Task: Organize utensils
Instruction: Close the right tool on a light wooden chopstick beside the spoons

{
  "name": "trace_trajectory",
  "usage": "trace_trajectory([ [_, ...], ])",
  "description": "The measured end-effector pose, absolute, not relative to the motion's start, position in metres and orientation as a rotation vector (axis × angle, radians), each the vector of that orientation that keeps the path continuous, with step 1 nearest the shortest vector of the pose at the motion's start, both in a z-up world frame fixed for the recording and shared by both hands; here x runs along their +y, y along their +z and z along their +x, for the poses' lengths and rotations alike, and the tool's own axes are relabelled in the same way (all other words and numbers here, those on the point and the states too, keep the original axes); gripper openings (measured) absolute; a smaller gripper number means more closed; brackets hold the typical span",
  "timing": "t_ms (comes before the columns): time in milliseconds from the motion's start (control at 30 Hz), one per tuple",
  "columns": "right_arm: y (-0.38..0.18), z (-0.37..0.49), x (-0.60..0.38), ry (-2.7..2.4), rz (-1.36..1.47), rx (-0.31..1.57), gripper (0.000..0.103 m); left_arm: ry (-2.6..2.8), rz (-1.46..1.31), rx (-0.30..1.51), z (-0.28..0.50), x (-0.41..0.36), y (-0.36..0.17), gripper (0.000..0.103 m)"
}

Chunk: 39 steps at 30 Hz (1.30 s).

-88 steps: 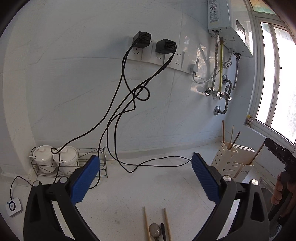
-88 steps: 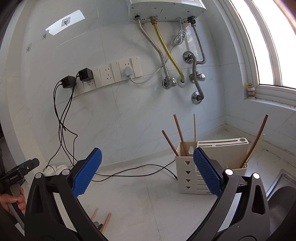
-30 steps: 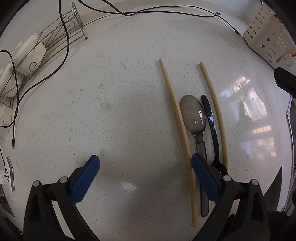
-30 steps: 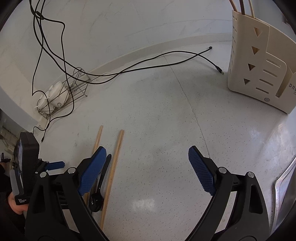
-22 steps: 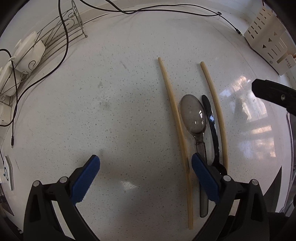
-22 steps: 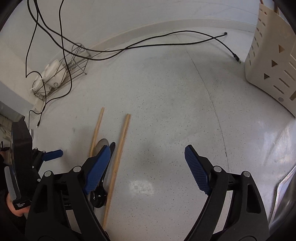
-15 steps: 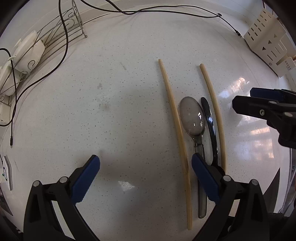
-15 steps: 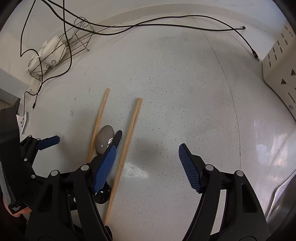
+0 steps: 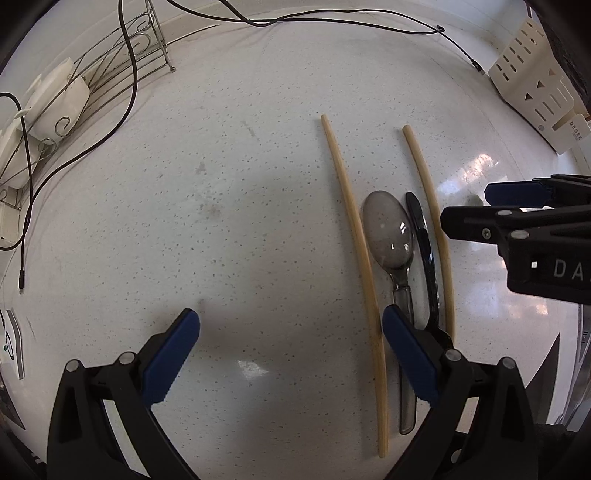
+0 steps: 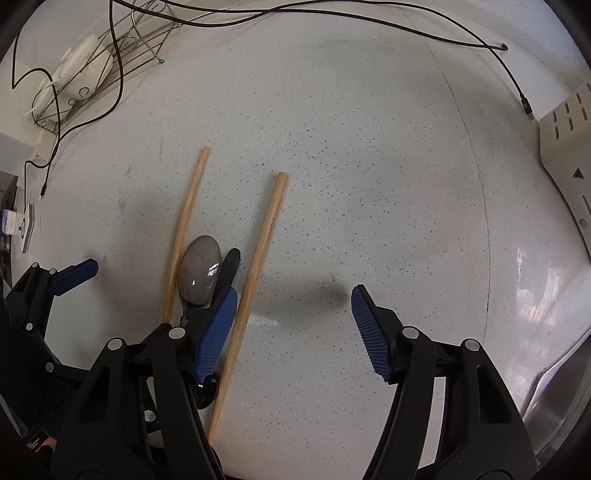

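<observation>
Two wooden chopsticks (image 9: 354, 236) (image 9: 428, 221) lie side by side on the white speckled counter (image 9: 221, 221). Between them are a grey translucent spoon (image 9: 389, 236) and a black spoon (image 9: 424, 254). My left gripper (image 9: 291, 347) points down, open and empty; its right finger (image 9: 410, 354) hangs over the grey spoon's handle. My right gripper (image 10: 293, 332) also points down, and its jaws are closing without pressing on anything. The right chopstick (image 10: 260, 266) runs just inside its left finger (image 10: 216, 334). Seen in the left wrist view, the right gripper (image 9: 465, 208) hovers beside that chopstick.
A cream utensil holder (image 9: 535, 92) stands at the far right. At the far left, a wire rack (image 9: 110, 62) holds white lidded pots (image 9: 55, 99). Black cables (image 10: 332, 14) trail along the back. A steel sink edge (image 10: 554, 387) shows at the lower right.
My right gripper has moved left and down over the utensils, and its jaws have narrowed. Over the last second the left gripper has stayed where it was.
</observation>
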State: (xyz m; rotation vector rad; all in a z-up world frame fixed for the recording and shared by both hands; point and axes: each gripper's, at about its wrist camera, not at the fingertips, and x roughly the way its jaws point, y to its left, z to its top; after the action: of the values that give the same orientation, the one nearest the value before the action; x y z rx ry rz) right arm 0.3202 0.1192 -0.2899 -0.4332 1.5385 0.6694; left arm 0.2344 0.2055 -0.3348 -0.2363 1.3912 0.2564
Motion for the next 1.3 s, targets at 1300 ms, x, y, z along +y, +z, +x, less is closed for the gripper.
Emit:
trace_trajectory([
  [1300,-0.294,0.277,0.165,0.715,-0.619,1.450,0.030,0.228,-0.229,1.445,0.243,0.199,-0.342,0.092],
])
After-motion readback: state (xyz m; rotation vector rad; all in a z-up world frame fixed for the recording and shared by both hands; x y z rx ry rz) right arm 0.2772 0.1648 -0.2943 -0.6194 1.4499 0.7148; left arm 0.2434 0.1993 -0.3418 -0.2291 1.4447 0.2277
